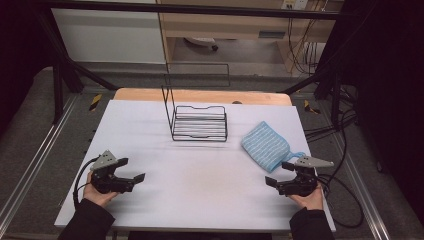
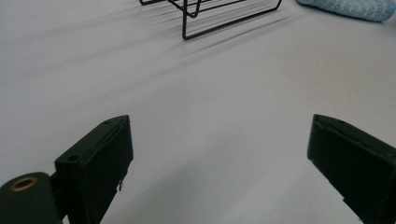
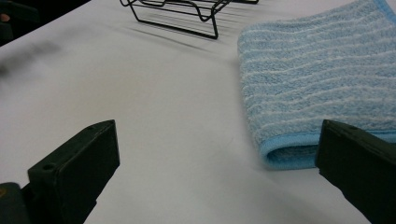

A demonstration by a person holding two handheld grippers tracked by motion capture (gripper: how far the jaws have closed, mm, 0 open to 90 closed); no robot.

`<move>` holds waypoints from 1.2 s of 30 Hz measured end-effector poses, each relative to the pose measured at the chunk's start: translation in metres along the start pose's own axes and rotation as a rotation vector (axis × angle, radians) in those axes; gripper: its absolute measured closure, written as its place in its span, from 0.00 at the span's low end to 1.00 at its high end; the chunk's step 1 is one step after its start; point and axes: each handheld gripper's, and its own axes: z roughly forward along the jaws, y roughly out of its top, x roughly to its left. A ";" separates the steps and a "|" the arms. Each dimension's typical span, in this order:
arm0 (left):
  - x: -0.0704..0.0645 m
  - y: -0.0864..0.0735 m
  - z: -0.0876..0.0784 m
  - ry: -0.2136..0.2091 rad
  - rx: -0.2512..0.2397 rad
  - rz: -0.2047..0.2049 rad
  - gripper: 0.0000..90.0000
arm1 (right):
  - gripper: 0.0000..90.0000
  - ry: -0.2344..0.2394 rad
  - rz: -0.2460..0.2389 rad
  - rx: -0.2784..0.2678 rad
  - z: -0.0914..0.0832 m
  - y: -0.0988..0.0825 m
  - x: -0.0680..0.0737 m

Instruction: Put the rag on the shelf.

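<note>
A folded light-blue striped towel (image 1: 265, 145) lies on the right side of the white table (image 1: 200, 175); it appears large in the right gripper view (image 3: 317, 79) and at the top right of the left gripper view (image 2: 350, 7). A black wire rack (image 1: 199, 123) stands at the table's middle back, its base seen in both gripper views (image 2: 219, 16) (image 3: 187, 14). My left gripper (image 1: 131, 170) rests at the front left, open and empty (image 2: 219, 172). My right gripper (image 1: 277, 173) sits at the front right, just in front of the towel, open with nothing between its jaws (image 3: 219, 172).
A wooden edge (image 1: 200, 95) runs behind the white sheet. Cables (image 1: 345, 190) trail off the table's right side. Metal frame bars (image 1: 60, 90) and dark floor surround the table. Bare white surface stretches between the two grippers.
</note>
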 end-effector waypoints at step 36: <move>0.001 -0.003 0.004 0.029 0.045 0.027 0.08 | 0.08 -0.139 -0.070 0.077 0.034 0.032 -0.010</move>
